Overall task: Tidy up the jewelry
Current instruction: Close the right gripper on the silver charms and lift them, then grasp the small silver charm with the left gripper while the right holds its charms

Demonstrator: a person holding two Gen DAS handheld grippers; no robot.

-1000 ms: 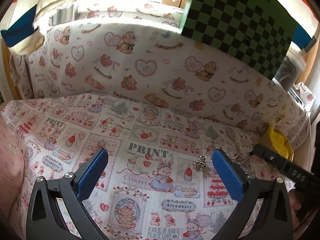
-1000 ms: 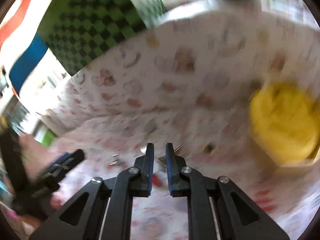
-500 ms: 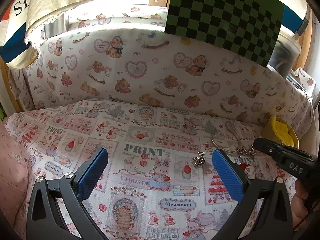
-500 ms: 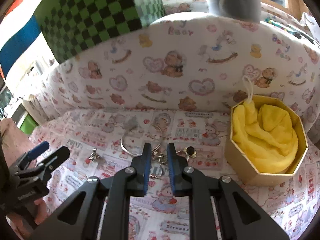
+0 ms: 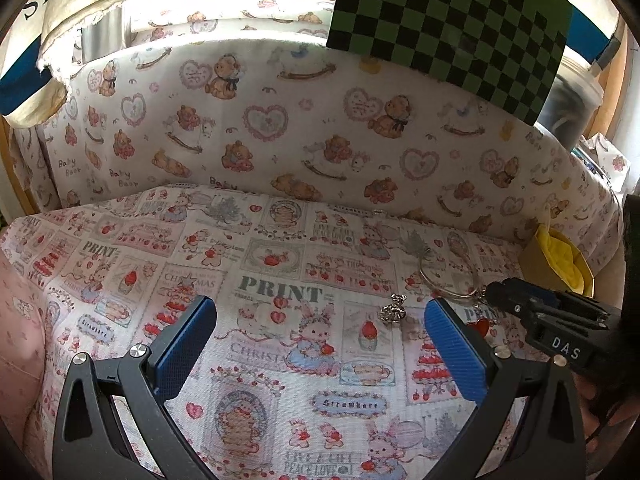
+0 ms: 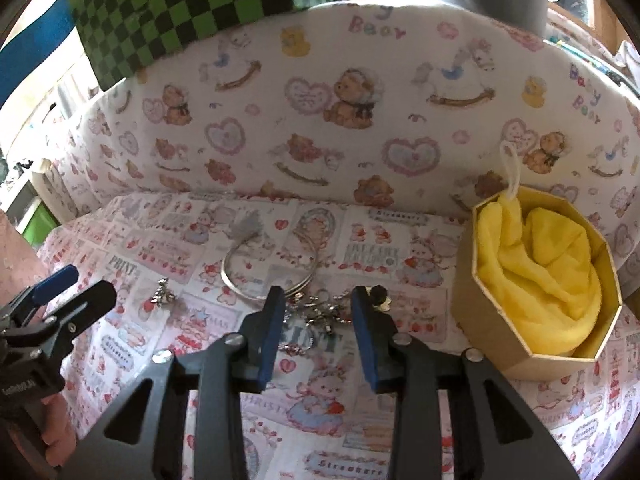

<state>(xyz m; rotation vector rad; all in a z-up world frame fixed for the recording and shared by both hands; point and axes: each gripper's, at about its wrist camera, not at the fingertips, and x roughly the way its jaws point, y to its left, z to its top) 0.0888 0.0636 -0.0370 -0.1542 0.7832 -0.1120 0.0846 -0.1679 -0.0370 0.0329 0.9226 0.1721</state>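
**Right fingers straddle the charm cluster; box waits alongside**

Right gripper (image 6: 318,300): fingers parted, empty, set either side of a tangled cluster of charms (image 6: 320,314) lying on the printed cloth (image 6: 360,420) over the counter. Judged as lining up a pinch on the cluster. Whether the tips touch the cloth cannot be told.

Left gripper (image 5: 320,320): fingers spread wide, holding nothing, hovering over bare cloth to the left. Likely on standby, kept out of the way.

Jewelry all loose on the cloth: a silver bangle (image 6: 256,276) just behind the cluster and touching or overlapping it; a small silver charm (image 6: 163,295) apart to the left; a dark-topped gold stud (image 6: 378,294) just beside the right finger.

Octagonal box (image 6: 472,300), lined with crumpled yellow cloth (image 6: 552,272), stands near on the right, open; probably the destination.

Obstacles: bangle and stud crowd the cluster, so a closing pinch may drag them along. A teddy-print fabric wall (image 6: 320,120) closes the far side.
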